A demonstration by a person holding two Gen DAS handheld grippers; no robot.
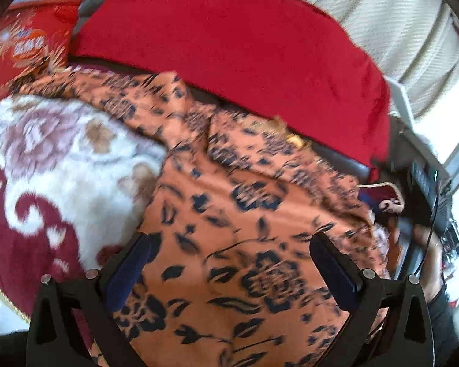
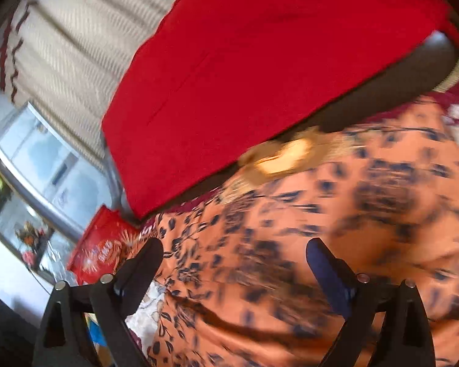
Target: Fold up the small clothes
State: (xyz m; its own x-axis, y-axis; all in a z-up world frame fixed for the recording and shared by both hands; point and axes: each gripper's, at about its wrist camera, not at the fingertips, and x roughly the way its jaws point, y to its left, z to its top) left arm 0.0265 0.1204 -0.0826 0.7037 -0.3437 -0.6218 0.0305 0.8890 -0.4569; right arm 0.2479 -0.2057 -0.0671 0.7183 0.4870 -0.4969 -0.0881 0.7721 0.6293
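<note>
Orange floral-print garment (image 1: 229, 214) lies spread and rumpled over a white-and-maroon blanket (image 1: 46, 159), just below a red cushion (image 1: 229, 46). Left gripper (image 1: 229, 244) and right gripper (image 2: 234, 250) both hover above it, fingers wide apart, nothing between them.

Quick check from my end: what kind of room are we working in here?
Most likely a bedroom or living room at home: the orange floral garment lies on a plush patterned blanket, a red cover is draped behind it, and cream curtains hang beside a window.
</note>
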